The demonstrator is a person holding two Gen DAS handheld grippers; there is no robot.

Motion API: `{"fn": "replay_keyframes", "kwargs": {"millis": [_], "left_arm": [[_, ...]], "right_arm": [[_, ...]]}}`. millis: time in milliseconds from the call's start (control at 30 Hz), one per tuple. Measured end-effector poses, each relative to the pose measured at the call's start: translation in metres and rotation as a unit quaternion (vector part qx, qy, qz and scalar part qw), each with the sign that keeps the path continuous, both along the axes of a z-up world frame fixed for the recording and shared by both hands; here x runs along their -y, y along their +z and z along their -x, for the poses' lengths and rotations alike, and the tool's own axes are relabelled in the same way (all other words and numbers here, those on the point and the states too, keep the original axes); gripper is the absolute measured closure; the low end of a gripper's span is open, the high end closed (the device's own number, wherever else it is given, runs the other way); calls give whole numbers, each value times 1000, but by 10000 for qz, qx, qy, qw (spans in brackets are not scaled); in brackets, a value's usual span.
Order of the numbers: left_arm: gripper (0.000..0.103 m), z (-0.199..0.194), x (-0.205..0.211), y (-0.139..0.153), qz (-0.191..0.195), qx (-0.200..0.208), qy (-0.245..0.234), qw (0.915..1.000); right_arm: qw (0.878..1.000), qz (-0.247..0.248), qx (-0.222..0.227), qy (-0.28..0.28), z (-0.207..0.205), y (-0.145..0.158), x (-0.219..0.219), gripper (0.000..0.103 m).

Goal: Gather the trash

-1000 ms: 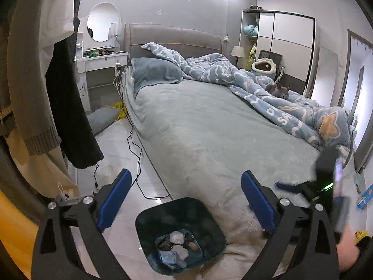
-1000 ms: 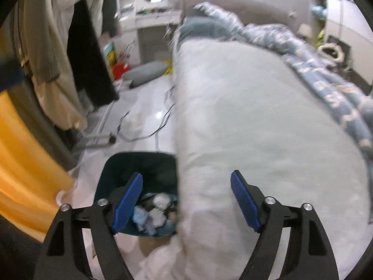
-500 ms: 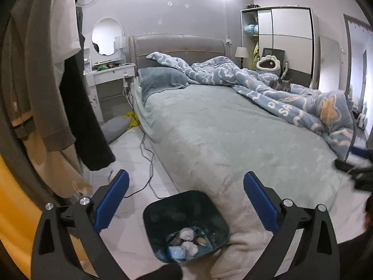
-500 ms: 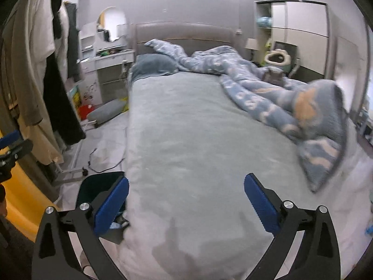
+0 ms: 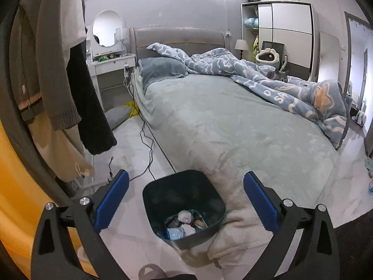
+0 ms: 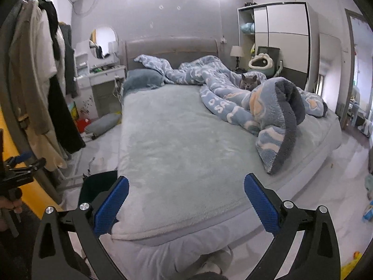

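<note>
Left wrist view looks down over the left hand-held gripper (image 5: 185, 197), whose blue-padded jaws stand spread wide with nothing clamped between them. Low in the centre of the frame, between the two pads but farther off on the pale tiled floor (image 5: 130, 154), sits the dark teal square plastic trash bin (image 5: 184, 206). It stands hard against the lower corner of the bed with the grey-green fleece cover (image 5: 221, 126). Crumpled white and pale blue trash pieces (image 5: 184, 224) lie at its bottom. A black cable (image 5: 149, 149) trails over the floor at left centre, beside hanging coats (image 5: 58, 74) along the left edge.

Right wrist view shows the right hand-held gripper (image 6: 186, 198) likewise released and empty, pointing across the bed. The bin appears only as a dark corner at lower left, partly hidden behind the left pad. A rumpled blue patterned fleece blanket (image 6: 251, 107) fills the right half of the mattress, and a grey cat (image 6: 250, 82) sits on it near the upper centre. At the far left edge, part of the left hand-held gripper is seen.
</note>
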State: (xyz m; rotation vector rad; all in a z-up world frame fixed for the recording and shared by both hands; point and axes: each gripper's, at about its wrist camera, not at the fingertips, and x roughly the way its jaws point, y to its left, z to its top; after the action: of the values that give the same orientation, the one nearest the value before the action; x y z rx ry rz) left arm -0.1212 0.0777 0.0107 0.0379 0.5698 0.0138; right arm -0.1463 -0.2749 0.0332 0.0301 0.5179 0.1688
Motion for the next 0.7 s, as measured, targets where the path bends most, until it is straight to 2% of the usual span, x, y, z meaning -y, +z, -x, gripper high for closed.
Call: {"fn": "replay_keyframes", "kwargs": {"millis": [300, 700], "left_arm": [[3, 13, 13, -4, -242, 5, 13, 9997], [3, 14, 12, -4, -167, 54, 1, 9998]], "right_arm": [[9994, 186, -60, 301, 7, -1, -14, 3], [9988, 258, -58, 410, 11, -2, -21, 3]]}}
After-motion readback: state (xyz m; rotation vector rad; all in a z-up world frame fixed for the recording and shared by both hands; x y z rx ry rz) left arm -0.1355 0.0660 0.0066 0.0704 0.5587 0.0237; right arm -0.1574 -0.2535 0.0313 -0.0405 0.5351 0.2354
